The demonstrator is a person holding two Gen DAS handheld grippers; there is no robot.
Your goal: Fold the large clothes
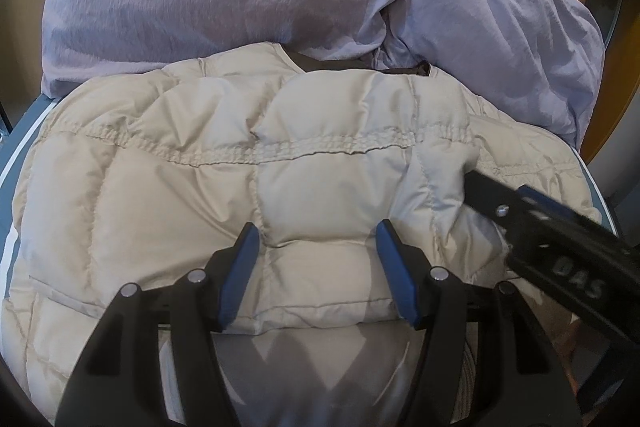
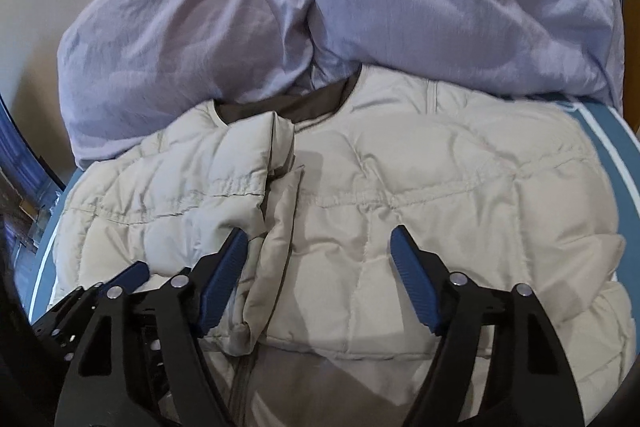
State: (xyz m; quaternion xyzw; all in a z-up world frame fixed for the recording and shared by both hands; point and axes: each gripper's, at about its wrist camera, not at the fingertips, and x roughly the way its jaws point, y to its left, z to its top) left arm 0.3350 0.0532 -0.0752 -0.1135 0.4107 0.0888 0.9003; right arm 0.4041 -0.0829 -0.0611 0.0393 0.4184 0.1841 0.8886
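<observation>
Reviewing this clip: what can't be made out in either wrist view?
- Left wrist view: jacket hem, hidden behind the left gripper.
- Right wrist view: jacket's lower front, hidden behind the right gripper.
- Both views: jacket collar partly tucked under the lavender duvet.

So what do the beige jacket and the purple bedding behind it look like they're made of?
Beige quilted puffer jacket: probably thin nylon or polyester shell, slightly shiny, with padded stitched panels. Lavender crumpled duvet: likely washed cotton or microfibre, matte and finely wrinkled.
</observation>
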